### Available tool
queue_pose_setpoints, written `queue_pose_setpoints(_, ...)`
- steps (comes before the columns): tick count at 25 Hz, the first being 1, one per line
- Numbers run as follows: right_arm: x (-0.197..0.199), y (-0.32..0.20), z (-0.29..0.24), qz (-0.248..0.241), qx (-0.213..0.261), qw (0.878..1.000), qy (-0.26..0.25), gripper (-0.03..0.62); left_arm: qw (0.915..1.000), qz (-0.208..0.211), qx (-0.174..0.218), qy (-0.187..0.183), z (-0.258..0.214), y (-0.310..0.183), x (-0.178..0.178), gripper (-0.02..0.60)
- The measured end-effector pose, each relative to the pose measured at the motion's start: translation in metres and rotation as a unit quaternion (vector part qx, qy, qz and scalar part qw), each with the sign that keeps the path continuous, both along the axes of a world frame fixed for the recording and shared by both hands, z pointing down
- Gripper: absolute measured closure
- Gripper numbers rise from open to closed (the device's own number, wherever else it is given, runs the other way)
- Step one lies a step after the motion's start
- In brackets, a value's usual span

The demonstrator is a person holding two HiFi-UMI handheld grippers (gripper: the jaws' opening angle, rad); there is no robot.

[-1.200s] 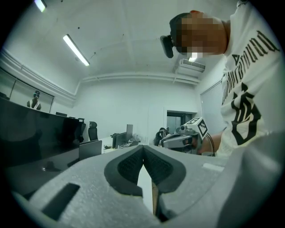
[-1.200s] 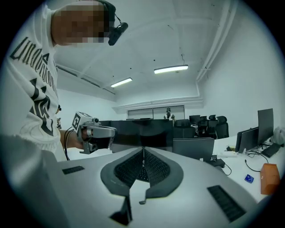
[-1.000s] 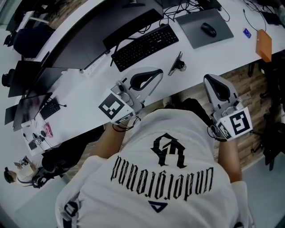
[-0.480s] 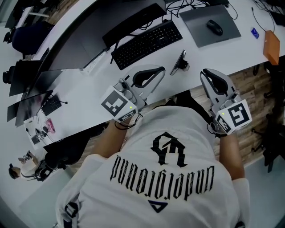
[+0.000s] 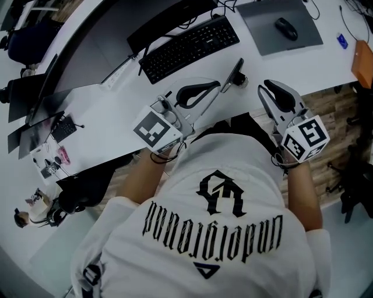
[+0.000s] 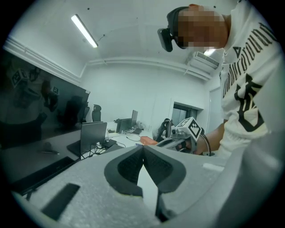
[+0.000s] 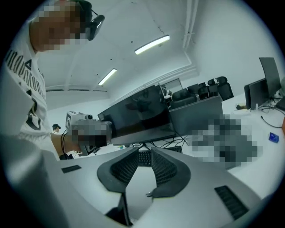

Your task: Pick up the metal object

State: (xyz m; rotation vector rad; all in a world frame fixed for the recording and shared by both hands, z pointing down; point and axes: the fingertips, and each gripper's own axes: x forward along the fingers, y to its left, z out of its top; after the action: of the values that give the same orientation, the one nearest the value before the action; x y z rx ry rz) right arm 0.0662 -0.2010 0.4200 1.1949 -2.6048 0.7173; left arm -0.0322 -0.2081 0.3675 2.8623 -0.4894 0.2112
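The metal object (image 5: 235, 75), a slim dark metal piece on a small foot, stands tilted on the white desk (image 5: 105, 110) near its front edge. In the head view my left gripper (image 5: 217, 88) hovers just left of it, its jaws shut with the tips meeting (image 6: 143, 148) and nothing in them. My right gripper (image 5: 263, 88) hangs off the desk's edge just right of the object. Its jaws have just been opening; a narrow gap shows between the tips (image 7: 144, 151) and nothing is between them. Neither gripper view shows the metal object.
A black keyboard (image 5: 189, 46) lies behind the object, with a dark monitor (image 5: 169, 20) beyond it. A mouse (image 5: 287, 28) sits on a grey mat (image 5: 256, 17) at the back right. An orange box (image 5: 364, 58) is at the far right. Small clutter lies at the desk's left end (image 5: 52, 157).
Both grippers have moved forward and closer to the metal object. The right gripper has rolled, its marker cube now turned, and its jaws have parted slightly.
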Motion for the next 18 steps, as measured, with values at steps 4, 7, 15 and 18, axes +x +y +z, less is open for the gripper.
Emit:
queue_pose_setpoints(4, 0.006, -0.009, 0.037, 0.009, -0.057, 0.998, -0.031, 0.499, 0.9999, 0.002, -0.015, -0.007, 0.018, -0.009, 0.01, 0.566)
queue_pose_setpoints(7, 0.01, -0.015, 0.067, 0.015, -0.094, 0.995, -0.041, 0.488, 0.9997, 0.002, -0.02, -0.016, 0.033, -0.019, 0.018, 0.566)
queue_pose_setpoints(15, 0.012, -0.02, 0.148, 0.032, -0.203, 0.975, -0.088, 0.476, 0.9973, 0.012, -0.054, -0.049, 0.094, -0.036, 0.031, 0.566)
queue_pose_setpoints(18, 0.013, -0.017, 0.175, 0.05, -0.249, 0.96, -0.118, 0.474, 0.995, 0.018, -0.076, -0.063, 0.12, -0.036, 0.037, 0.566)
